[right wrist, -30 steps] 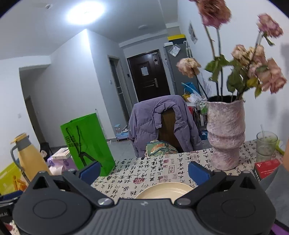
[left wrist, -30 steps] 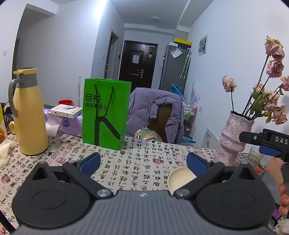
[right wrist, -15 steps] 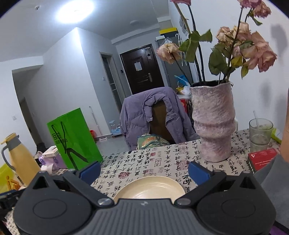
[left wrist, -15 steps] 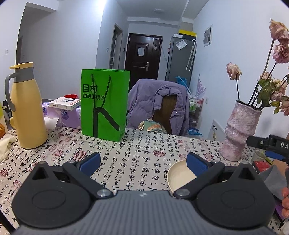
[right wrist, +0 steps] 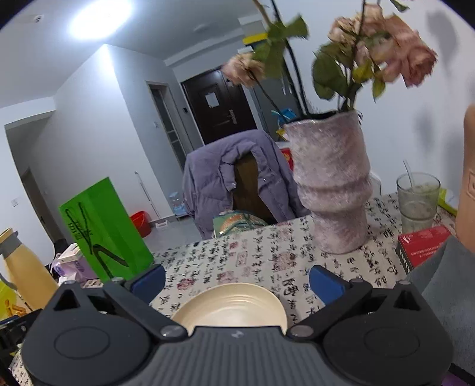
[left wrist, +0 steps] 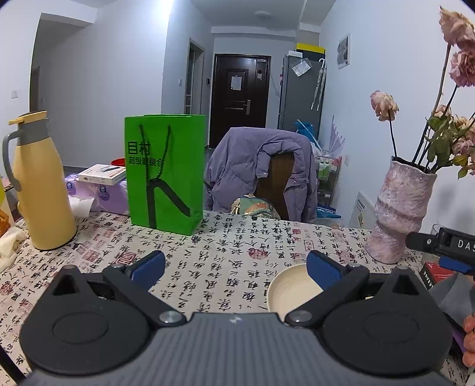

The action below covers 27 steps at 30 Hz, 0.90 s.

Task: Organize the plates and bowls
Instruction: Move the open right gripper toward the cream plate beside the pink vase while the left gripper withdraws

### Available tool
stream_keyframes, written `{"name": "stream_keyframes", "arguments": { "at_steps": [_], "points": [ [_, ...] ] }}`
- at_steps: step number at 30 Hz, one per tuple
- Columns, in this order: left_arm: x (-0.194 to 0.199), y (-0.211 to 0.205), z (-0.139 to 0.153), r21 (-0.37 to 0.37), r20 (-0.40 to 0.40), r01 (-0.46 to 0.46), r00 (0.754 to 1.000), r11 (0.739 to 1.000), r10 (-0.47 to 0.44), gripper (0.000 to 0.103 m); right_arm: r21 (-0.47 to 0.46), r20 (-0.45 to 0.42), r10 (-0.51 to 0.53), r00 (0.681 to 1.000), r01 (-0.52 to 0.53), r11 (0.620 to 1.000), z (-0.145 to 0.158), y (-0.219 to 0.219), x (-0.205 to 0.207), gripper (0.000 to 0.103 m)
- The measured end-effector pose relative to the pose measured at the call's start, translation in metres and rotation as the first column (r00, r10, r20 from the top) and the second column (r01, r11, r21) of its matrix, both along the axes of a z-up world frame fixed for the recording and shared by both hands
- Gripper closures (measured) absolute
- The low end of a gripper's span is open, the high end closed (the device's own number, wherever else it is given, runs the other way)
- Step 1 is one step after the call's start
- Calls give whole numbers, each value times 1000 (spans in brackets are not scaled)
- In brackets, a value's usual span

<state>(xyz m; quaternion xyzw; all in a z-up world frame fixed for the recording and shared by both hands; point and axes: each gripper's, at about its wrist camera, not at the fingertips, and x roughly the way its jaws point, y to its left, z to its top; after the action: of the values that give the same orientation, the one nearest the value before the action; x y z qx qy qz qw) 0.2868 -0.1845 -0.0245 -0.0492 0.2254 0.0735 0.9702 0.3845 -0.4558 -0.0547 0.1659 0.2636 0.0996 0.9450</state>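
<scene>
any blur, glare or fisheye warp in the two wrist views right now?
Left wrist view: sharp; door frames and walls bow toward the edges, dark corners; open left tool above the tablecloth. Right wrist view: flowers smeared by motion blur, ceiling light blown out to a white patch, horizon tilted; the plate between the open right tool fingers stays fairly crisp.

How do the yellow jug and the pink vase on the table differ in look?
The yellow jug is smooth and plain yellow, with a grey handle and a closed lid; the pink vase is rough, mottled pink, ridged, with no handle. The jug is shut at the top, while the vase is open and holds wilted roses. The jug stands at the table's left side, the vase at its right. Both stand upright on the calligraphy tablecloth.
</scene>
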Motion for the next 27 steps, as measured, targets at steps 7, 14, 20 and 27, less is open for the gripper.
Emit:
{"name": "stream_keyframes", "arguments": {
  "at_steps": [7, 14, 20, 27],
  "points": [
    [33, -16, -10, 5, -60, 20, 998, 1000, -20, 0, 27, -68, -24, 997, 26, 999, -18, -14, 17, 0],
    [69, -23, -22, 10, -123, 0, 992, 1000, 1, 0, 18, -153, -21, 988, 24, 1000, -43, -14, 36, 0],
    [98, -27, -37, 54, -171, -18, 985, 998, 27, 0, 13, -206, -6, 979, 9, 1000, -59, -10, 46, 0],
    [125, -34, -54, 111, -214, -46, 974, 993, 69, 0, 9, -266, -3, 964, 6, 1000, -78, -8, 58, 7]
  ]
}}
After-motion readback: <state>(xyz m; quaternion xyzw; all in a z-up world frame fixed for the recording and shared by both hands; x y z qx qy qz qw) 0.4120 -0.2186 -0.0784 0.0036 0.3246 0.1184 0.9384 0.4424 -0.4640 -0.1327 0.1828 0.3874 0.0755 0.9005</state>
